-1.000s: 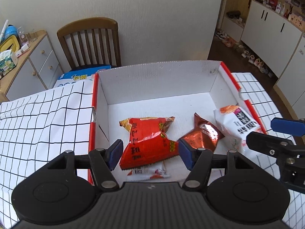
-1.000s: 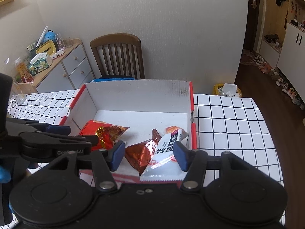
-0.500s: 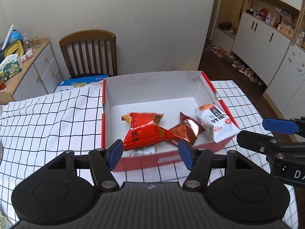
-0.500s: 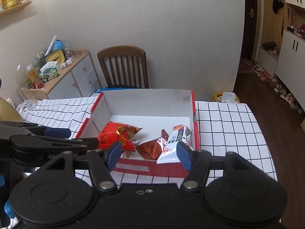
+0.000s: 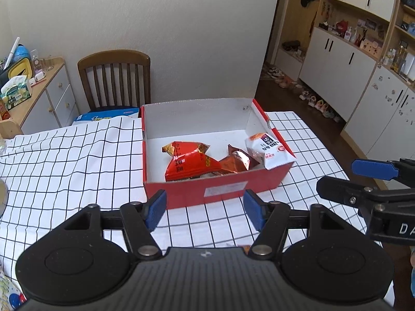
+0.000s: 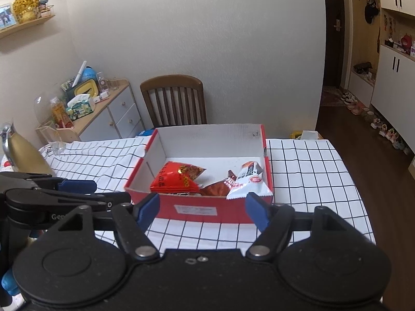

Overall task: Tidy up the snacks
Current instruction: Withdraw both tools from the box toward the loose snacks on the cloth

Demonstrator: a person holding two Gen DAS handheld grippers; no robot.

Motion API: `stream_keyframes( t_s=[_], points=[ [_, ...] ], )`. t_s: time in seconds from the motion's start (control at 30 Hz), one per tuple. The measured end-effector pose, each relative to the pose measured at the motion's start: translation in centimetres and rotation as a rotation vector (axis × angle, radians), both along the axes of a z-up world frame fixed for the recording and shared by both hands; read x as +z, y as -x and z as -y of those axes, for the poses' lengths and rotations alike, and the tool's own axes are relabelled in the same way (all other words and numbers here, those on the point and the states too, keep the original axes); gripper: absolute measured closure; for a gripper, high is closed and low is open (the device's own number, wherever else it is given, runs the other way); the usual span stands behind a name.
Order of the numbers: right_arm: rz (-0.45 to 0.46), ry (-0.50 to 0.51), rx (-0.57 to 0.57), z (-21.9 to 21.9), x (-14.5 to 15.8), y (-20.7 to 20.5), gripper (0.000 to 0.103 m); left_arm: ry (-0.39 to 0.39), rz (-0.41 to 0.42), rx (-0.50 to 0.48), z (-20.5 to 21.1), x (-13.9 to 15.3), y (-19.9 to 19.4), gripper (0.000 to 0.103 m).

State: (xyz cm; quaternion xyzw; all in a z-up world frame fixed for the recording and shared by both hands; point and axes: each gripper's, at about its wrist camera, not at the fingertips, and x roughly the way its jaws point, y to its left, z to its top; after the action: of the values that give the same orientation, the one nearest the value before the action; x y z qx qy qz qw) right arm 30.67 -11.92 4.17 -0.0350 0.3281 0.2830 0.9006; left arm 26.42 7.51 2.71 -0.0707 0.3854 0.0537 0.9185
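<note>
A red cardboard box (image 5: 220,189) (image 6: 197,211) with a white inside stands on the checked tablecloth. In it lie a red snack bag (image 5: 186,162) (image 6: 176,178), a brown foil packet (image 5: 237,160) (image 6: 219,188) and a white wrapped bar (image 5: 269,151) (image 6: 247,181) leaning on the right front corner. My left gripper (image 5: 206,208) hangs in front of the box, its jaws opening, nothing between them. My right gripper (image 6: 202,208) is likewise short of the box, jaws opening and empty. Each gripper shows at the edge of the other's view.
A wooden chair (image 5: 114,77) (image 6: 173,98) stands behind the table with a blue pack (image 5: 103,116) on its seat. A sideboard (image 6: 103,114) with clutter is at the left. A gold bottle (image 6: 23,155) and a glass (image 6: 53,137) stand at the table's left end.
Both grippers have pulled back and up from the box, which now looks smaller. Their jaws have widened. The white bar has been let go and rests in the box.
</note>
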Motion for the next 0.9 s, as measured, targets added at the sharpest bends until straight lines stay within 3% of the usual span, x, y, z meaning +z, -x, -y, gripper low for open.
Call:
stream_keyframes(
  t_s=[0.33,0.4,0.57,0.9],
  points=[
    [0.016,-0.044,0.018,1.3,0.2,5.0,0.018,0.014,0.036,-0.027,0.5,0.6,5.2,0.03],
    [0.025,-0.053,0.018,1.6,0.2,6.0,0.014,0.021,0.042,-0.034,0.7,0.5,6.2,0.024],
    [0.047,-0.078,0.001,2.3,0.0,8.0,0.004,0.01,0.063,-0.045,1.1,0.3,8.5,0.024],
    [0.032,-0.108,0.006,3.8,-2.1,11.5,0.0,0.041,0.045,-0.033,1.1,-1.7,11.4,0.02]
  ],
)
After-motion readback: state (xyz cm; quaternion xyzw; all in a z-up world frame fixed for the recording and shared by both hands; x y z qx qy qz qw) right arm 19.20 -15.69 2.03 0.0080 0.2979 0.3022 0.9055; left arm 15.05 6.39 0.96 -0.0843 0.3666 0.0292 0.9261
